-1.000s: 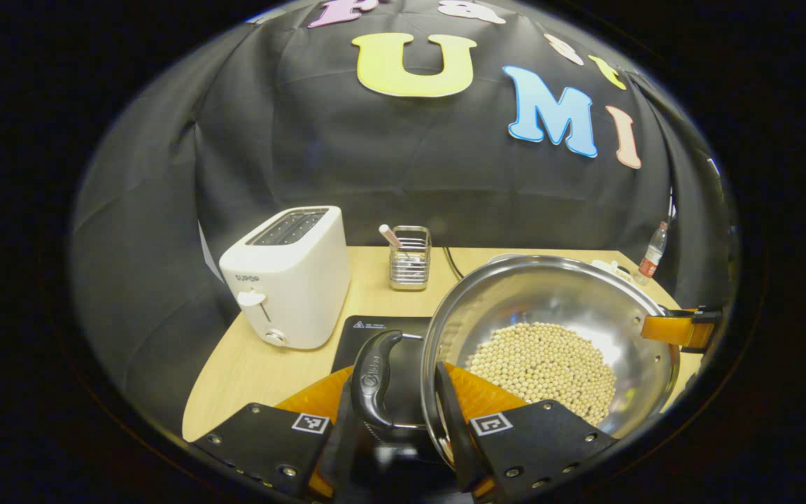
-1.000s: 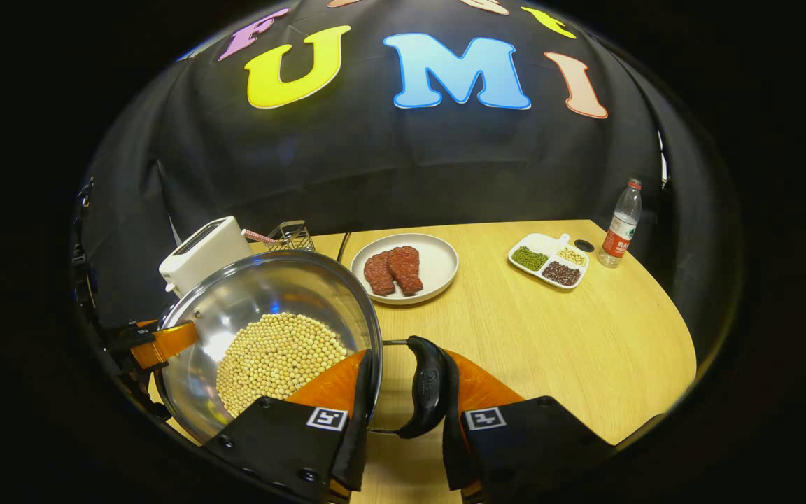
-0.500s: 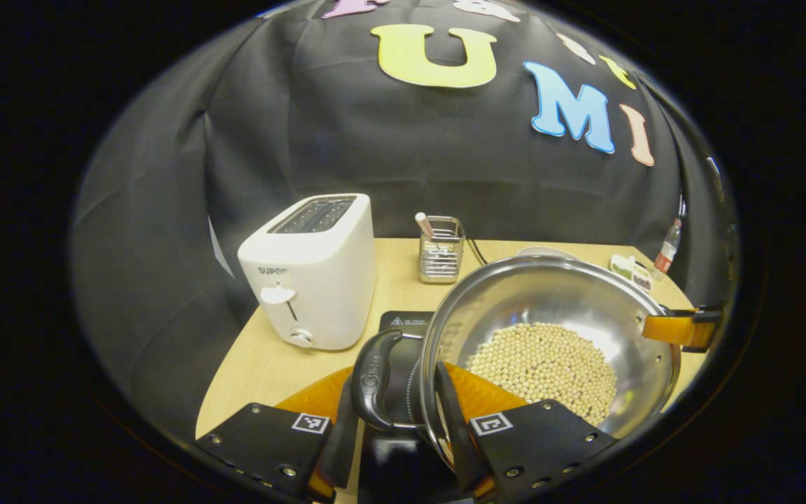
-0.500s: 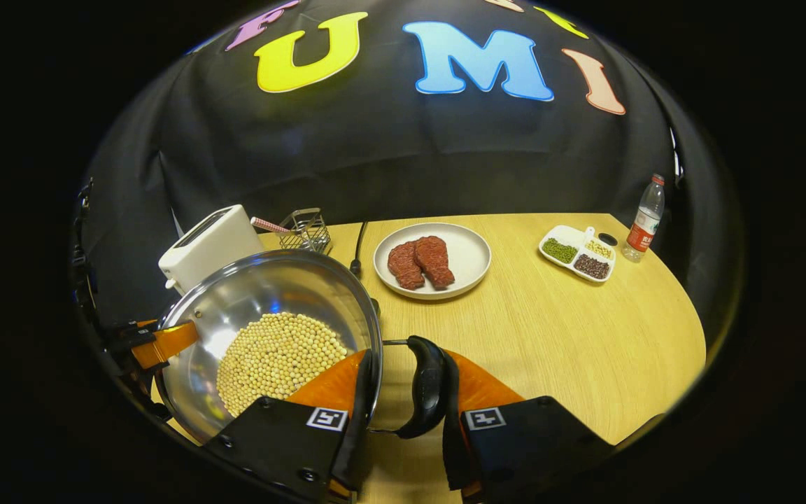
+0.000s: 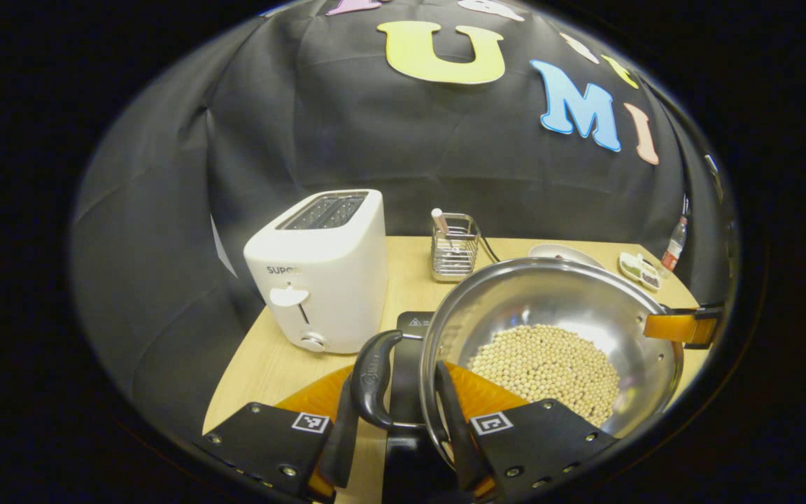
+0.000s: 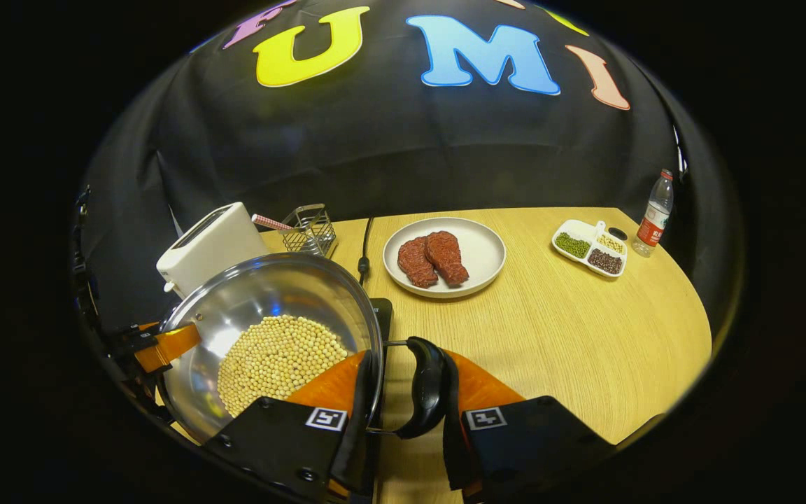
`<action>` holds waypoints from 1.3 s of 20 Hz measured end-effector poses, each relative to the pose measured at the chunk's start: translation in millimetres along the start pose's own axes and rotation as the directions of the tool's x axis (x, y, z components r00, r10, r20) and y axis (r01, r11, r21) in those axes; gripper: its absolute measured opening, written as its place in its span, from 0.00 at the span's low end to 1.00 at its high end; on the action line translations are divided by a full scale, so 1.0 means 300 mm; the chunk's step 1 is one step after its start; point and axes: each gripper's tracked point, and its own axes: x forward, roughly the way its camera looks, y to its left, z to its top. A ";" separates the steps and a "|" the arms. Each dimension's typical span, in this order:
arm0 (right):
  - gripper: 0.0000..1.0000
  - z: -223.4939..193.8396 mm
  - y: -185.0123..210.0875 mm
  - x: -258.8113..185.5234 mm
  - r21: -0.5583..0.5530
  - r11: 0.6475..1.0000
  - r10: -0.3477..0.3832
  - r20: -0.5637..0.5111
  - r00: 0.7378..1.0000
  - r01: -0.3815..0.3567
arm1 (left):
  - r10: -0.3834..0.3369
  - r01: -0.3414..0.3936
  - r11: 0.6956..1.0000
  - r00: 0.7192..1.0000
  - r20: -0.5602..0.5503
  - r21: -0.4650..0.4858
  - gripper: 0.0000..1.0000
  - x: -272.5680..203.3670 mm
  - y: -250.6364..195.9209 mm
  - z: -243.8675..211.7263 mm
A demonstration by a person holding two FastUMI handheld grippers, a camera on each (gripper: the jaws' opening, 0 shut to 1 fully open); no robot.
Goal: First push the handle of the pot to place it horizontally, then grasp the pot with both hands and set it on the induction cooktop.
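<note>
At the bottom centre of the left gripper view, the left gripper (image 5: 392, 420) is clenched on the pot (image 5: 550, 336): one finger sits outside the black side handle (image 5: 373, 378) and the other inside the steel rim, pinching handle and wall between them. At the bottom centre of the right gripper view, the right gripper (image 6: 403, 413) grips the opposite handle (image 6: 425, 385) the same way, so the load is shared from both sides and the pot stays level. The pot, filled with pale beans (image 6: 280, 360), appears to be held just above the black induction cooktop (image 5: 413, 325), a corner of which shows under its rim; whether it has touched down cannot be told. Further out in the left gripper view, a white toaster (image 5: 322, 269) stands left of centre beside a wire utensil holder (image 5: 454, 248). In the right gripper view, a plate of meat (image 6: 445, 257) lies at centre on the wooden table (image 6: 571, 336), with a sectioned dish (image 6: 590, 250) and a bottle (image 6: 657, 212) at the right.
</note>
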 end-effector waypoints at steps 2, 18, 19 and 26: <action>0.50 -0.002 0.002 0.001 -0.003 1.000 0.002 0.003 1.000 -0.002 | 0.013 -0.013 1.000 1.000 -0.001 0.006 0.63 0.002 -0.002 -0.002; 0.98 0.230 -0.070 -0.288 -0.102 0.995 0.025 0.300 0.954 0.005 | 0.103 -0.109 0.994 0.961 0.257 0.011 0.72 -0.242 -0.057 0.266; 0.98 0.241 -0.084 -0.318 -0.111 0.994 0.028 0.323 0.946 0.008 | 0.106 -0.112 0.994 0.956 0.273 0.007 0.74 -0.266 -0.073 0.288; 0.98 0.285 -0.288 -0.560 -0.131 0.990 0.010 0.433 0.901 0.052 | 0.132 -0.138 0.990 0.910 0.392 -0.013 0.72 -0.497 -0.237 0.404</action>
